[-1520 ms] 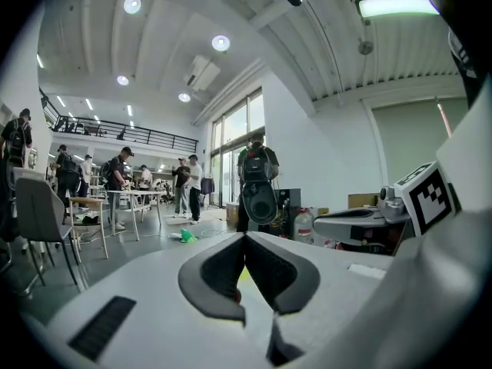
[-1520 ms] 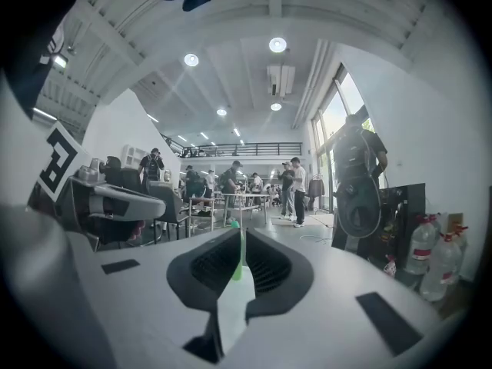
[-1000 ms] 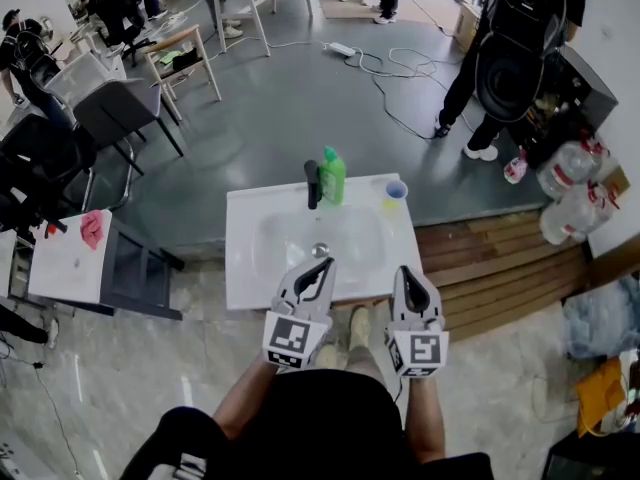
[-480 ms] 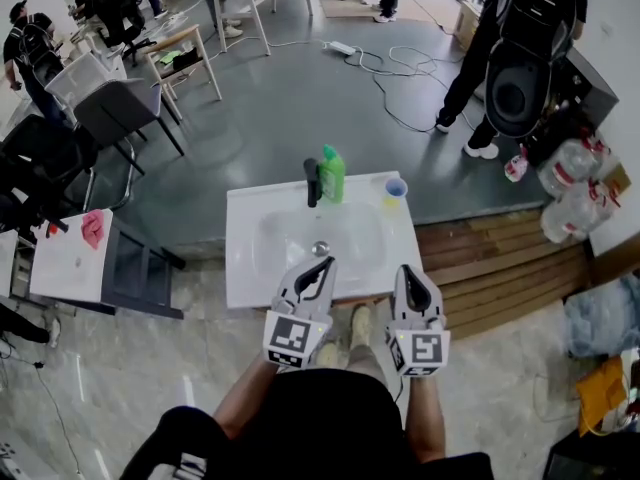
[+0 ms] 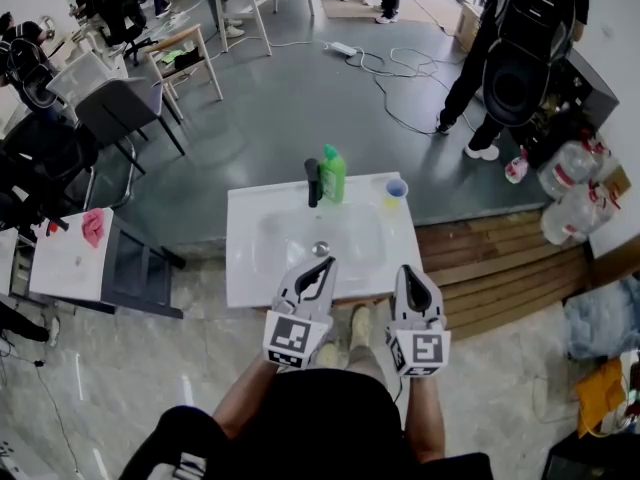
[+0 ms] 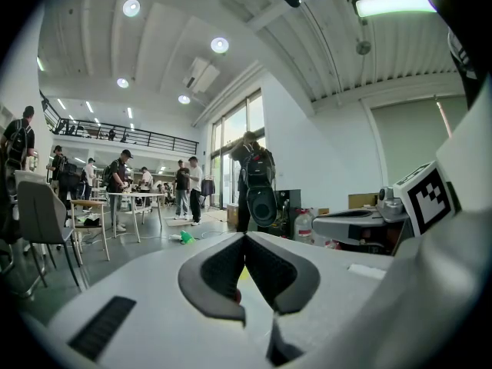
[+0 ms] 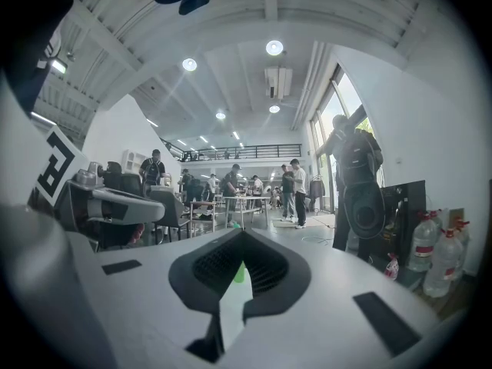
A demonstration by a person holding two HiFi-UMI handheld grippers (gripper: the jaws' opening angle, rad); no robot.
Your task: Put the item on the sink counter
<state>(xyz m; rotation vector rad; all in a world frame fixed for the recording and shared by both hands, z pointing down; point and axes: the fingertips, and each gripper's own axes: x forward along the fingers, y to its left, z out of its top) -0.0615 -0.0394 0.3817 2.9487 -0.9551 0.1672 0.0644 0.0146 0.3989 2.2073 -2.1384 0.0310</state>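
Note:
The white sink counter (image 5: pixel 245 268) stands just ahead of me in the head view, with a basin and drain in its middle. A black faucet (image 5: pixel 312 183) and a green bottle (image 5: pixel 333 174) stand at its far edge, and a small cup (image 5: pixel 396 190) sits at the far right corner. My left gripper (image 5: pixel 325 262) hovers over the counter's near edge, its tips meeting, nothing held. My right gripper (image 5: pixel 409 271) hangs beside it at the near right corner, shut and empty. Both gripper views point level across the room, with the left gripper (image 6: pixel 244 238) and the right gripper (image 7: pixel 242 234) closed at the tip.
A wooden platform (image 5: pixel 500 263) lies right of the sink, with large water jugs (image 5: pixel 570 183) beyond it. A person in black with a backpack (image 5: pixel 510 58) stands at the far right. A low white table (image 5: pixel 60 263) with a pink cloth (image 5: pixel 91 227) and chairs are at the left.
Both grippers stay where they were. Only people in the background have shifted a little.

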